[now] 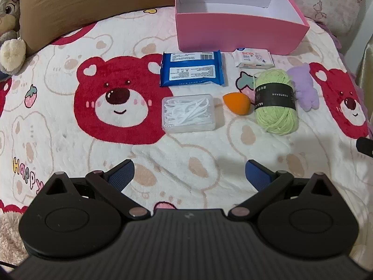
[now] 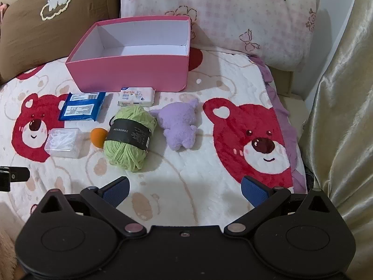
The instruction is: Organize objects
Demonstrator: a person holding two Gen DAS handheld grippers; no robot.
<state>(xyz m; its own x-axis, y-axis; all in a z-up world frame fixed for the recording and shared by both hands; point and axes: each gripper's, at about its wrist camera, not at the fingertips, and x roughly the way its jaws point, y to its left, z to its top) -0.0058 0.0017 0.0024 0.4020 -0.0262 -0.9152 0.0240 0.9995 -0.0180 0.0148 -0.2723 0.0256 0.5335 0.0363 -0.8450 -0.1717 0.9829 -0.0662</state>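
Note:
An empty pink box (image 1: 237, 32) (image 2: 130, 72) stands at the back of the bear blanket. In front of it lie a blue wipes pack (image 1: 191, 68) (image 2: 81, 106), a small white tissue pack (image 1: 254, 58) (image 2: 136, 96), a clear box of floss picks (image 1: 188, 113) (image 2: 62, 145), an orange sponge egg (image 1: 236, 103) (image 2: 98, 136), a green yarn ball (image 1: 275, 102) (image 2: 128, 137) and a purple plush (image 1: 304, 88) (image 2: 179, 126). My left gripper (image 1: 190, 175) is open and empty, short of the floss box. My right gripper (image 2: 185, 190) is open and empty, short of the yarn and plush.
A brown cushion (image 1: 93, 4) (image 2: 46, 23) and a pink-white pillow (image 2: 221, 16) lean behind the box. A grey plush rabbit (image 1: 9, 30) sits at far left. A shiny beige cloth (image 2: 338, 116) hangs at the right edge of the bed.

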